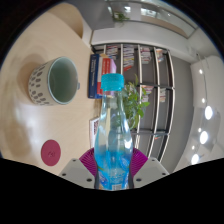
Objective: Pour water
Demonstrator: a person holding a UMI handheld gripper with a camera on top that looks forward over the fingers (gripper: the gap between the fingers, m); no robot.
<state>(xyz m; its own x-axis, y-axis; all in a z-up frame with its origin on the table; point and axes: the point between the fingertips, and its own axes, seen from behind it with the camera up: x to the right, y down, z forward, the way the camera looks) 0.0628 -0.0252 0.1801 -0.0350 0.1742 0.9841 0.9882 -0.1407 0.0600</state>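
Down at the gripper (112, 172), both fingers clamp a clear plastic water bottle (112, 130) with a blue cap, held upright against the magenta pads (91, 160). Beyond it to the left, a patterned mug (53, 81) stands on the beige table (30, 45), a pink coaster (50, 151) nearer.

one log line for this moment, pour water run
phase: bottle held, pre-pour | gripper: jaws shut on bottle | bottle: upright, blue cap on | mug: on table, beyond and left of bottle
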